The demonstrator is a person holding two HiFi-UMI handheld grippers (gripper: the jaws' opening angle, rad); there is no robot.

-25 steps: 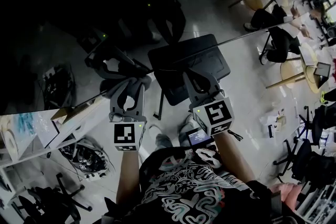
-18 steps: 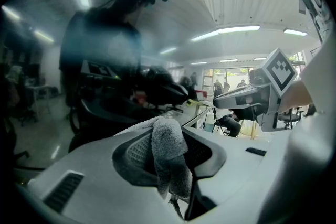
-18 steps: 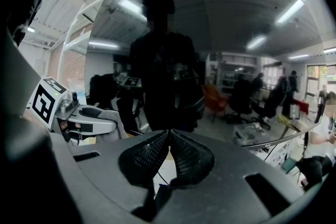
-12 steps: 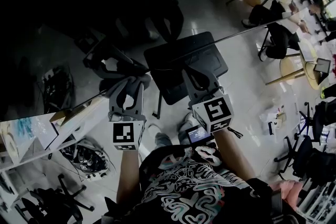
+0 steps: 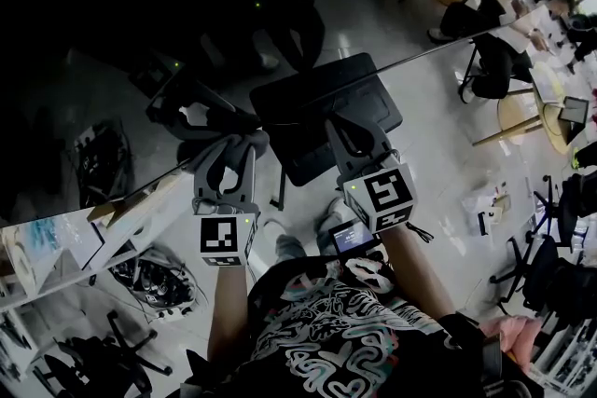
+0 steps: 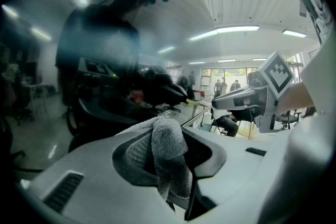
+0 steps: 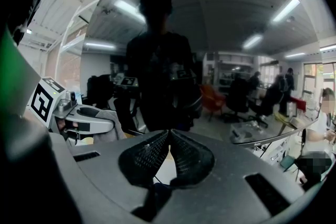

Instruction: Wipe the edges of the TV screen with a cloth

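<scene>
Clamping the grey cloth (image 6: 168, 149) at the edge of the TV screen (image 5: 140, 42), the left claw (image 5: 229, 158) has barely shifted, so wiping seems stalled; the right claw (image 5: 341, 130) stays clenched, empty.

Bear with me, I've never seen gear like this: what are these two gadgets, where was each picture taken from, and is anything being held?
There is no robot here: a person holds a hand-operated gripper in each hand. The head view comes from a camera on the person's head, looking down. The other two come from cameras riding on each gripper, looking along its fingers. The dark glossy surface is a TV screen, which mirrors the room and the person. The left gripper has its fingers shut on a grey cloth, at the screen's edge. The right gripper is shut with nothing between its fingers. The patterned cubes are part of the grippers.
</scene>
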